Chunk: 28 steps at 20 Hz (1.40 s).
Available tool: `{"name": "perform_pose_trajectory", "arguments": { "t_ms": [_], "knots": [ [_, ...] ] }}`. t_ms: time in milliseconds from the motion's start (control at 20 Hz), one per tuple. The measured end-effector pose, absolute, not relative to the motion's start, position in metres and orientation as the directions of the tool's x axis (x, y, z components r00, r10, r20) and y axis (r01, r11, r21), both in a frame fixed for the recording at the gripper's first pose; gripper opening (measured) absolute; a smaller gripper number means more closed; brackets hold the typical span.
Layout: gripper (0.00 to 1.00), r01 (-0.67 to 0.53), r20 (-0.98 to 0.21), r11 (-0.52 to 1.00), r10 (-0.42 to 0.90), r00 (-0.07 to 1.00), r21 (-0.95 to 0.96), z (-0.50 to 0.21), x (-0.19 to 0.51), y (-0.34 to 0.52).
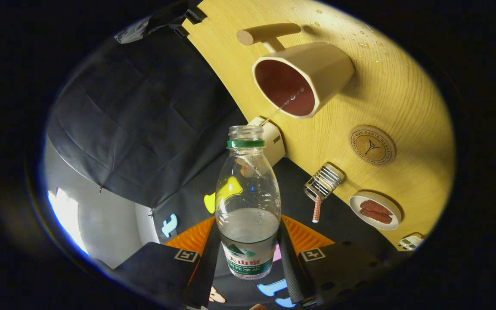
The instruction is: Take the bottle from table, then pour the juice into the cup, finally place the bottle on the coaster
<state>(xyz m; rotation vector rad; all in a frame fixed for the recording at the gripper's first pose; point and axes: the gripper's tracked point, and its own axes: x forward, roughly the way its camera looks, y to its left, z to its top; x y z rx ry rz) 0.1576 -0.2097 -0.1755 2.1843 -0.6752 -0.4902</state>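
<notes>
My gripper is shut on a clear plastic bottle, both fingers pressing its labelled lower body. The bottle has a green neck ring, no cap, and is partly filled with clear liquid. The whole view is rolled, so the bottle is tipped toward a cream cup with a dark red inside and a wooden handle. A thin stream runs from the bottle's mouth into the cup. The round cork coaster lies on the wooden table beside the cup, bare.
A small wire rack with a striped straw sits near the table edge. A white plate with reddish slices lies past the coaster. Water drops dot the table beyond the cup. A cream box stands at the table's edge behind the bottle.
</notes>
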Motion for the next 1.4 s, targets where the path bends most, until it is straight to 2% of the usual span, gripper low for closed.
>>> {"name": "perform_pose_trajectory", "arguments": {
  "t_ms": [900,1000,1200,1400],
  "knots": [
    [0.7,-0.262,-0.146,-0.553,-0.586,0.797,0.791,-0.184,0.163,-0.211],
    [0.7,-0.209,-0.152,-0.522,-0.565,0.811,0.827,-0.187,0.165,-0.205],
    [0.7,-0.015,-0.184,-0.373,-0.492,0.851,0.928,-0.203,0.162,-0.189],
    [0.7,0.23,-0.222,-0.045,-0.484,0.846,0.972,-0.217,0.147,-0.186]
  ]
}}
